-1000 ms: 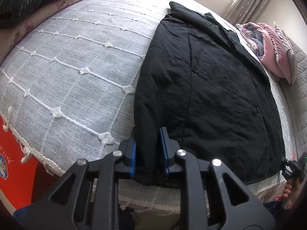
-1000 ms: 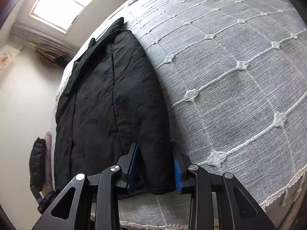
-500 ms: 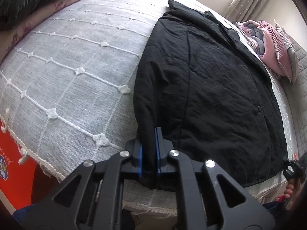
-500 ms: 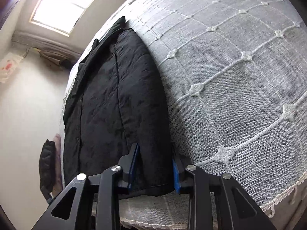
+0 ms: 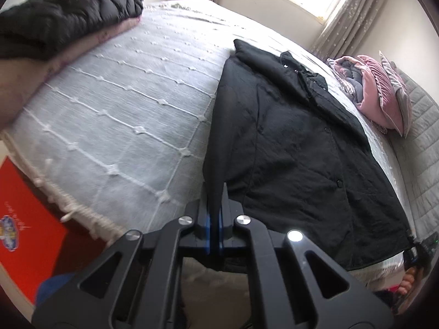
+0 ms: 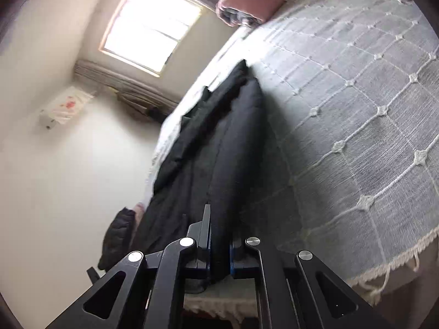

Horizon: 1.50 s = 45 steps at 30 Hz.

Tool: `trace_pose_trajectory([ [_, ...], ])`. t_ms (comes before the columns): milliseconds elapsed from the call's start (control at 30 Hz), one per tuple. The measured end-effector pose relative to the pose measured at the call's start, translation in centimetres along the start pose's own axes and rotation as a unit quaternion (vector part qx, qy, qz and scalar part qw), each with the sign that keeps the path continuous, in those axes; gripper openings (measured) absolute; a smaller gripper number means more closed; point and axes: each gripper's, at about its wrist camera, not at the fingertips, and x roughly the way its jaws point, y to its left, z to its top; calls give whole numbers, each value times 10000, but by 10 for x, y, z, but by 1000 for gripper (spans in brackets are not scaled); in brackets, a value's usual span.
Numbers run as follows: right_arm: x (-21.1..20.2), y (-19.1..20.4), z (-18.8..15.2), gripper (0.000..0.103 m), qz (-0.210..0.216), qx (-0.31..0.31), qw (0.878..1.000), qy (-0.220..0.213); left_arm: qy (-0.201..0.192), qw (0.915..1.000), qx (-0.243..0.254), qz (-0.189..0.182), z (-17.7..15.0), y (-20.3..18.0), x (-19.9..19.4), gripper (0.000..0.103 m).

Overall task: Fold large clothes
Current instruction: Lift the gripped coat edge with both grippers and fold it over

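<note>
A large black coat (image 5: 296,148) lies lengthwise on a bed with a grey-white tufted bedspread (image 5: 123,115), its collar at the far end. My left gripper (image 5: 215,205) is shut on the coat's near left hem corner and holds that edge raised off the bed. In the right wrist view the same coat (image 6: 219,142) runs away from me, and my right gripper (image 6: 219,235) is shut on its near right hem corner, also lifted. The other gripper shows small at the far right edge of the left wrist view (image 5: 419,252).
A black puffer jacket (image 5: 63,19) lies on a pink quilt at the far left of the bed. Pink pillows and bedding (image 5: 378,87) are piled at the head. A red box (image 5: 30,219) stands beside the bed's foot. A window (image 6: 151,27) is beyond.
Both grippers closed on the coat's hem corners and have lifted them, so the hem edges now rise off the bedspread. Both views have tilted upward.
</note>
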Motion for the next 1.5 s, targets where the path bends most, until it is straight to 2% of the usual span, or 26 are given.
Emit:
trace_pose_trajectory([
  [133, -50, 16, -14, 8, 311, -176, 9989, -313, -106, 9987, 73, -483, -11, 12, -61, 5],
  [233, -85, 25, -30, 8, 461, -333, 9970, -531, -380, 9962, 100, -783, -22, 25, -114, 5],
  [333, -124, 34, -54, 8, 606, -484, 9937, -812, -562, 9932, 21, -1024, -34, 38, -149, 5],
  [433, -149, 45, -68, 8, 722, -619, 9904, -1002, -614, 9914, -95, -1148, -37, 48, -163, 5],
  [500, -158, 52, -65, 8, 728, -757, 9889, -1050, -634, 9907, -137, -1193, -32, 48, -165, 5],
  [633, -143, 67, -44, 8, 933, -860, 9856, -1118, -794, 9876, -252, -1327, -10, 43, -163, 5],
  [733, -122, 68, -11, 8, 1238, -701, 9828, -1178, -815, 9814, -539, -1654, 21, 40, -156, 5],
  [867, -92, 79, 34, 8, 1361, -568, 9812, -1245, -916, 9795, -692, -1654, 71, 21, -141, 5],
  [967, -56, 95, 82, 8, 1404, -524, 9809, -1242, -1021, 9826, -660, -1408, 122, -6, -114, 5],
  [1033, -27, 104, 115, 8, 1264, -476, 9838, -1181, -887, 9853, -707, -1277, 167, -25, -83, 5],
  [1100, 17, 112, 163, 8, 1101, -422, 9876, -1033, -785, 9872, -786, -1148, 204, -38, -56, 5],
  [1200, 81, 111, 222, 8, 737, -281, 9932, -852, -667, 9942, -657, -537, 273, -74, 11, 6],
  [1267, 137, 94, 264, 9, 400, 59, 9964, -745, -517, 9970, -514, -256, 304, -92, 59, 6],
  [1300, 161, 82, 277, 9, 249, 279, 9970, -681, -381, 9984, -408, -87, 319, -104, 101, 7],
  [1333, 189, 65, 286, 13, 18, 511, 9971, -571, -152, 9996, -228, -56, 325, -112, 139, 8],
  [1400, 242, 27, 286, 16, -833, 687, 9937, -300, 510, 9984, 71, -224, 321, -115, 203, 16],
  [1433, 267, 6, 279, 22, -1441, 769, 9866, -35, 940, 9952, -76, -274, 312, -105, 243, 17],
  [1467, 288, -16, 268, 23, -1854, 880, 9782, 314, 1099, 9926, -399, -316, 304, -91, 260, 17],
  [1500, 297, -33, 259, 23, -1702, 927, 9801, 436, 1204, 9887, -777, -438, 297, -75, 272, 17],
])
